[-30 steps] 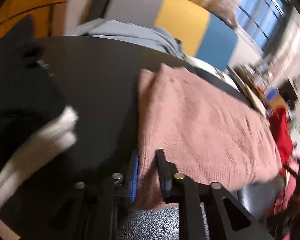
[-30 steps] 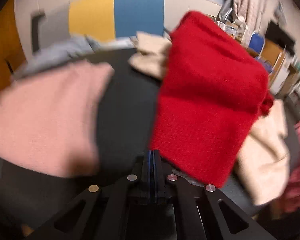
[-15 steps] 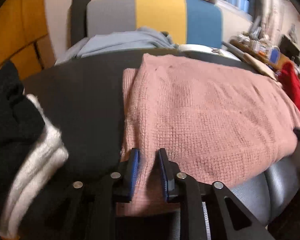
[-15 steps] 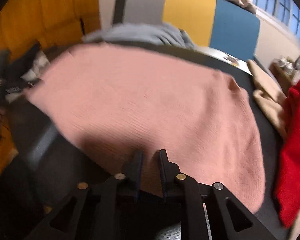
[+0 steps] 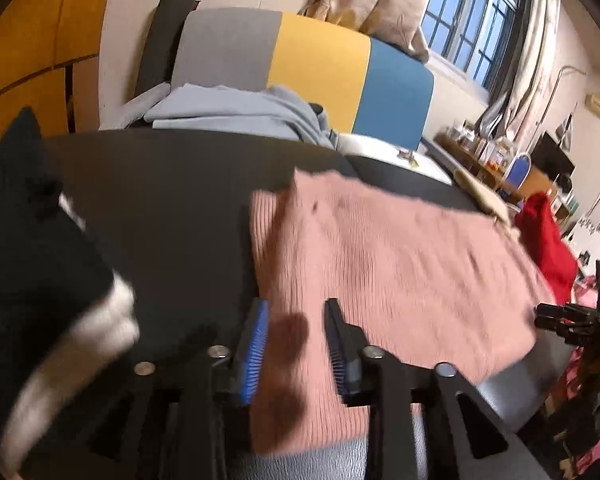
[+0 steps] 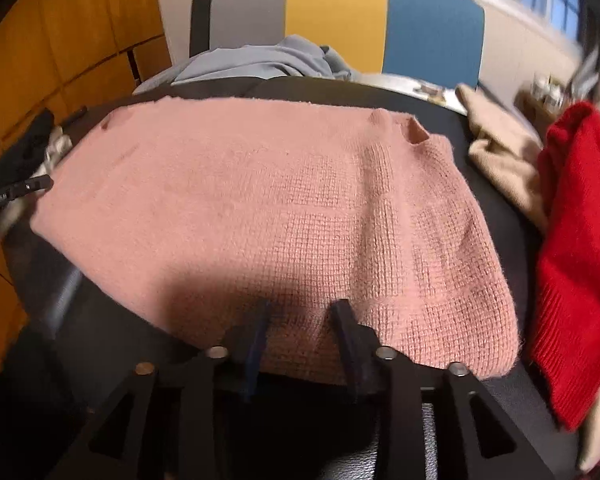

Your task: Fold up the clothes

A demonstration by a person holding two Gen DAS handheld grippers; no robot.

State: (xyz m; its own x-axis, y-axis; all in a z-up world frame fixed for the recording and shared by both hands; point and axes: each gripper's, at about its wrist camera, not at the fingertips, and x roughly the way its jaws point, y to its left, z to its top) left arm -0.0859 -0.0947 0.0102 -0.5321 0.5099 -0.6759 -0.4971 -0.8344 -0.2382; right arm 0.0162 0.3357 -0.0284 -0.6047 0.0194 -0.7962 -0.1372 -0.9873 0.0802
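Already the pink knit sweater [image 6: 284, 216] lies spread across the dark round table [image 5: 172, 192], apparently folded once, its near edge overhanging the rim. Unfolded work remains: a red sweater [image 6: 572, 264] and beige garment [image 6: 500, 160] heaped to the right, black-and-white clothing [image 5: 44, 280] left. Both the left gripper [image 5: 296, 340] and right gripper [image 6: 300, 340] are opening, the pink edge between their jaws.
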